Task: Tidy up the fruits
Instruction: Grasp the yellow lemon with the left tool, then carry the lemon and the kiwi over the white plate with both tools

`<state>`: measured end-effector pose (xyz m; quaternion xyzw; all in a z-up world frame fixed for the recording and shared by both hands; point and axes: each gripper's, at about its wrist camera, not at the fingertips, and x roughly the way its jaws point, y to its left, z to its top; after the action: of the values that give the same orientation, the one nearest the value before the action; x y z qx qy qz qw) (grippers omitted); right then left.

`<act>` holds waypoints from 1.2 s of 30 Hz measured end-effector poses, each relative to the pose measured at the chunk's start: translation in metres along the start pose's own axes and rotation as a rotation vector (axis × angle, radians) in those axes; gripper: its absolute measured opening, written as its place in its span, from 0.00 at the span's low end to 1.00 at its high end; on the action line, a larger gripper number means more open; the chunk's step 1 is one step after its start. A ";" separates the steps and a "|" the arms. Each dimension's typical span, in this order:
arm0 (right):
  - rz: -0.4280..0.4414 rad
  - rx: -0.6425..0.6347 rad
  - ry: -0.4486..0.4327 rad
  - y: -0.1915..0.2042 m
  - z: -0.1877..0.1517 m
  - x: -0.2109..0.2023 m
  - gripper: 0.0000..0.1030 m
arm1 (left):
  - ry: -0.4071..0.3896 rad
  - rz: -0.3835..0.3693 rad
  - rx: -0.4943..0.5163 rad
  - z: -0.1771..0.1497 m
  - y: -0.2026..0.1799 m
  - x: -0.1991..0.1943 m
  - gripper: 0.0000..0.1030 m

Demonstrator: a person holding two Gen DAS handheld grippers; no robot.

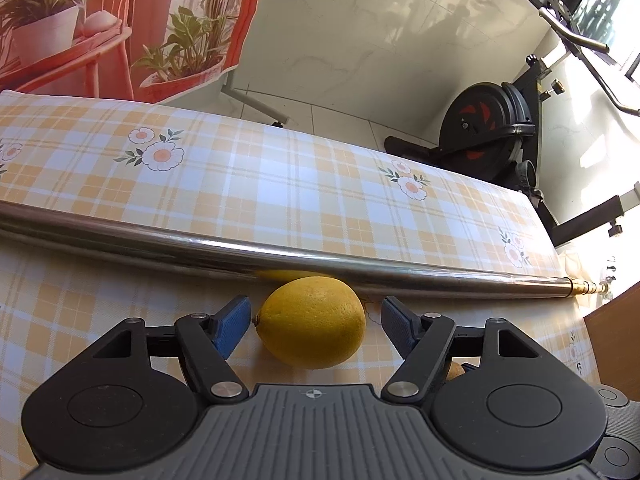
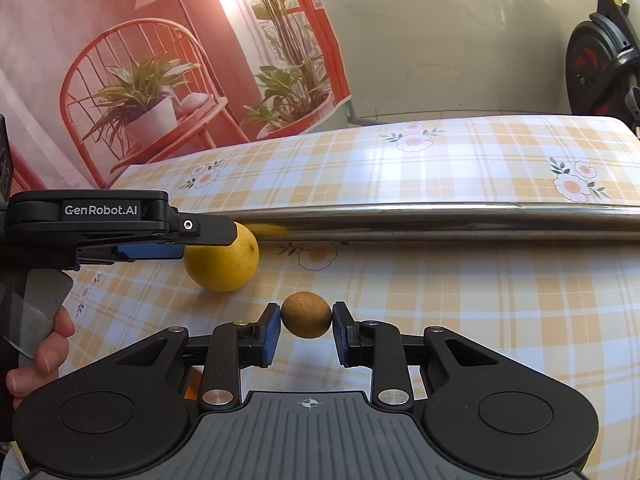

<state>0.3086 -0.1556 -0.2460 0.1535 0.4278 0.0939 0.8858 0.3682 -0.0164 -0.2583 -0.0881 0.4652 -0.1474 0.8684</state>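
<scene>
Checked yellow tablecloth (image 2: 460, 300) covered the table, with a long metal tube (image 1: 320, 256) lying across it and no bowl, basket or tray visible in either view, so where the fruits belonged could not be told. Sorting looked barely under way: the left gripper (image 1: 316, 326) stood released, its blue pads either side of the lemon (image 1: 312, 322) but clear of it, the fruit resting on the cloth against the tube. Meanwhile the right gripper (image 2: 306, 330) was clenched on a small brown fruit (image 2: 306, 315), which appeared lifted just off the cloth, near the lemon.
</scene>
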 end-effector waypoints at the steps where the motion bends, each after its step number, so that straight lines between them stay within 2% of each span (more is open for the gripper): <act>1: 0.000 0.004 -0.002 -0.001 -0.001 -0.001 0.25 | 0.006 0.001 0.002 0.000 -0.001 0.002 0.72; 5: 0.000 0.021 -0.010 -0.005 -0.003 -0.007 0.25 | 0.022 0.010 0.022 -0.003 -0.003 0.008 0.71; 8: 0.001 0.033 -0.012 -0.007 -0.005 -0.010 0.25 | 0.019 0.030 0.047 -0.004 -0.005 0.009 0.64; 15: 0.008 0.044 -0.017 -0.005 -0.007 -0.016 0.25 | 0.031 0.018 0.097 -0.010 -0.005 0.000 0.64; 26: 0.027 0.032 -0.039 0.010 -0.014 -0.040 0.25 | -0.014 0.002 0.212 -0.029 -0.008 -0.056 0.63; 36: 0.042 0.001 -0.066 0.033 -0.029 -0.073 0.25 | -0.031 -0.043 0.297 -0.065 -0.014 -0.107 0.63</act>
<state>0.2394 -0.1411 -0.1981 0.1660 0.3953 0.1069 0.8971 0.2557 0.0059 -0.2061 0.0293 0.4228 -0.2319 0.8756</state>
